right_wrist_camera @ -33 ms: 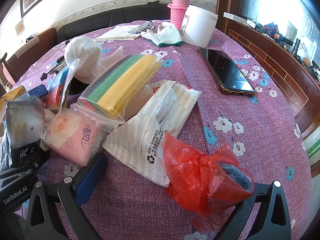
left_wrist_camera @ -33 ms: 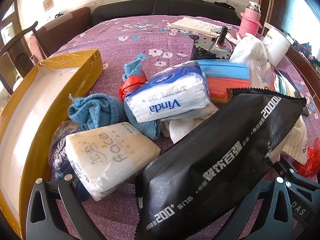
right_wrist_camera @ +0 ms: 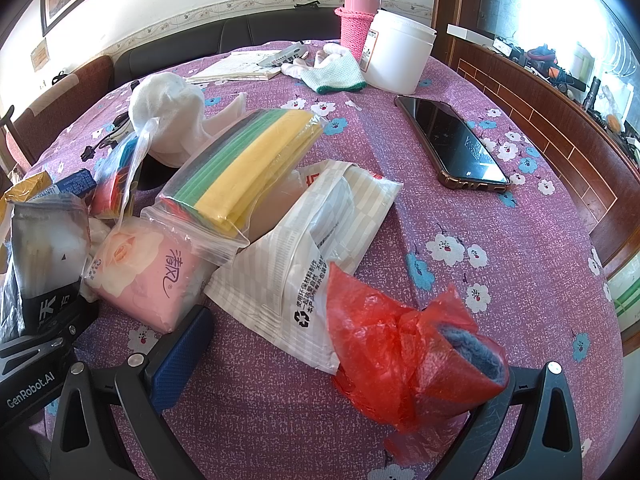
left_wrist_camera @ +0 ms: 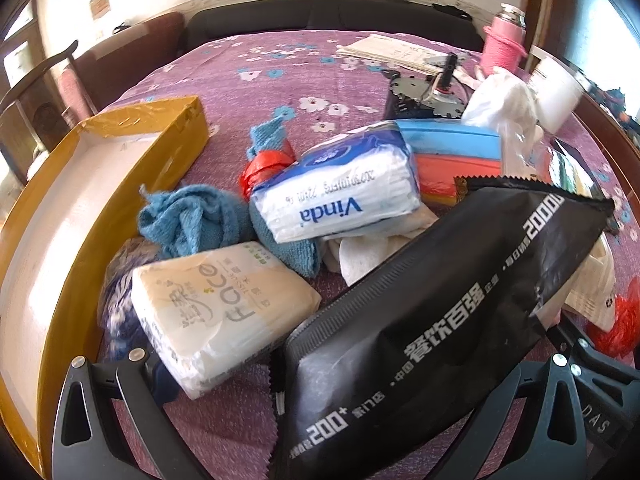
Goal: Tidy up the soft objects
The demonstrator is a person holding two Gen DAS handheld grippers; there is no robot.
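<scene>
At the near edge of the worktop (right_wrist_camera: 460, 208), both tools stand with fingers spread wide, gripping nothing. The left tool (left_wrist_camera: 320, 420) has the black foil pack (left_wrist_camera: 432, 320) and the cream tissue pack (left_wrist_camera: 216, 312) lying between its fingers; the right tool (right_wrist_camera: 332, 408) frames a red plastic bag (right_wrist_camera: 400, 348) holding a blue cloth. The yellow box (left_wrist_camera: 172, 144) at the left edge looks empty, so sorting seems barely begun. Next, I judge, a tool must close on one pack and carry it there.

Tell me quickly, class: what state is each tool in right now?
Left tool: open, black packet lying between its fingers, not clamped.
Right tool: open, red plastic bag by one finger.
</scene>
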